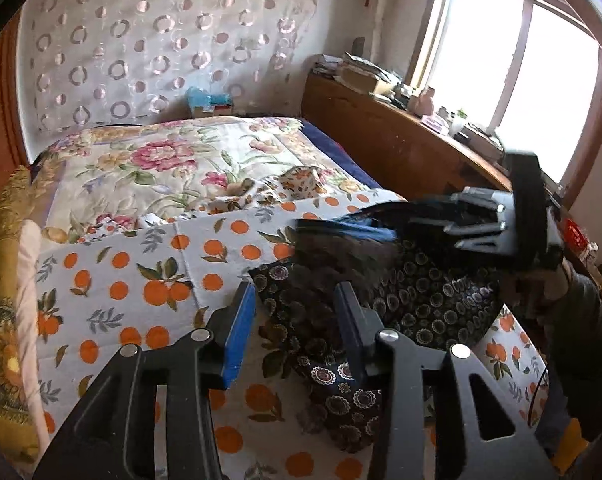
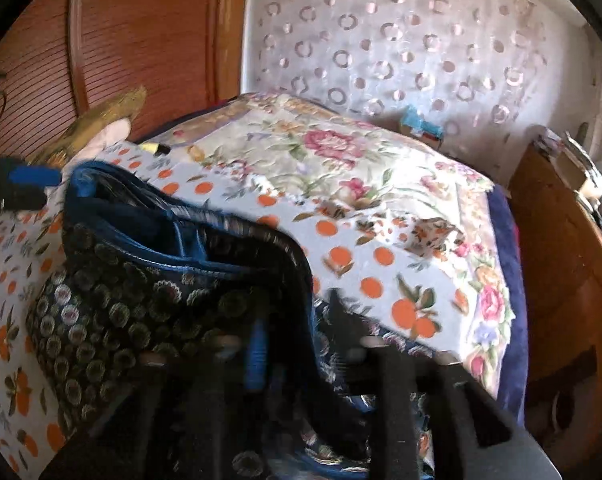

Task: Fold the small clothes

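A small dark garment [image 1: 401, 304] with a circle-flower print and blue trim lies on the orange-print sheet [image 1: 133, 280] on the bed. My left gripper [image 1: 297, 312] is open, its fingers hovering over the garment's left edge, holding nothing. My right gripper [image 1: 341, 226] comes in from the right, blurred, shut on the garment's blue-trimmed edge and lifting it. In the right wrist view the garment [image 2: 149, 292] is raised and draped in front of the blurred right gripper [image 2: 285, 344]. The left gripper's blue pad [image 2: 33, 178] shows at the far left.
A floral quilt [image 1: 173, 168] covers the far bed, with another small floral garment [image 1: 297, 184] on it. A wooden cabinet [image 1: 381, 136] with clutter runs along the right under the window. A yellow cushion [image 1: 5, 264] lies at the left. A curtain hangs behind.
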The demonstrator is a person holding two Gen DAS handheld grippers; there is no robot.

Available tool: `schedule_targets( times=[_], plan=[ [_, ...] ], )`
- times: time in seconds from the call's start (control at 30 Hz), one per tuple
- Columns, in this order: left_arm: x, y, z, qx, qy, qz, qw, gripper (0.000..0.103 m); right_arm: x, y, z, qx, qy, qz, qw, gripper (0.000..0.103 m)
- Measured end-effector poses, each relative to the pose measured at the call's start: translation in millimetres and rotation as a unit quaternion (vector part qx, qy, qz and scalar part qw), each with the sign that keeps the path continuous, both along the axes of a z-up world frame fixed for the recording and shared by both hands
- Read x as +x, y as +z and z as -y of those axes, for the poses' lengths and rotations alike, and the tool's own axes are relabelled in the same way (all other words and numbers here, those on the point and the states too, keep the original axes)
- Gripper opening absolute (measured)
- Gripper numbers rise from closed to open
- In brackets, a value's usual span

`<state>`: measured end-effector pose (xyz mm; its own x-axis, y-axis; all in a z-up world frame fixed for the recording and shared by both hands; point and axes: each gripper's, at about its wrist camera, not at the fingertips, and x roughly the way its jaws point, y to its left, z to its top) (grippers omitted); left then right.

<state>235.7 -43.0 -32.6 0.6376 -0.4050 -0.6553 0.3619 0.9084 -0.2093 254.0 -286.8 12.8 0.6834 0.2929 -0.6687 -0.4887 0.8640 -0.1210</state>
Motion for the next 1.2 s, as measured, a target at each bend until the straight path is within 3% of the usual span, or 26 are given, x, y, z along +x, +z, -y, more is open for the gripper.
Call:
schedule_targets(
  times=[0.13,0.23,0.53,0.77,1.0,1.07,1.17,1.2],
  plan=[
    [11,-10,6,0.014,-0.017,-0.009,0.9997,0.063,-17,14,18,0.016,-0.053,0.023,0.998,0.060],
    [21,-18,9,0.022,-0.021,-0.022,0.9993,0.068,-37,15,32,0.022,-0.081,0.021,0.996,0.068],
    [56,-44,13,0.050,-0.014,-0.064,0.9966,0.068,-73,-23,61,0.022,-0.150,-0.044,0.987,0.072],
    [67,-55,16,0.054,-0.016,-0.086,0.9947,0.068,-55,-31,62,0.064,-0.123,-0.082,0.987,0.072],
    [68,-56,21,0.058,-0.020,-0.075,0.9953,0.067,-39,-35,81,0.074,-0.118,-0.086,0.987,0.072],
    [68,-56,23,0.051,-0.030,-0.072,0.9956,0.057,-38,-38,77,0.070,-0.114,-0.083,0.988,0.071],
    [70,-57,26,0.041,-0.045,-0.076,0.9952,0.029,-38,-40,70,0.070,-0.100,-0.081,0.989,0.052],
    [69,-56,28,0.037,-0.050,-0.079,0.9949,0.016,-39,-41,67,0.070,-0.095,-0.080,0.990,0.041]
  ],
)
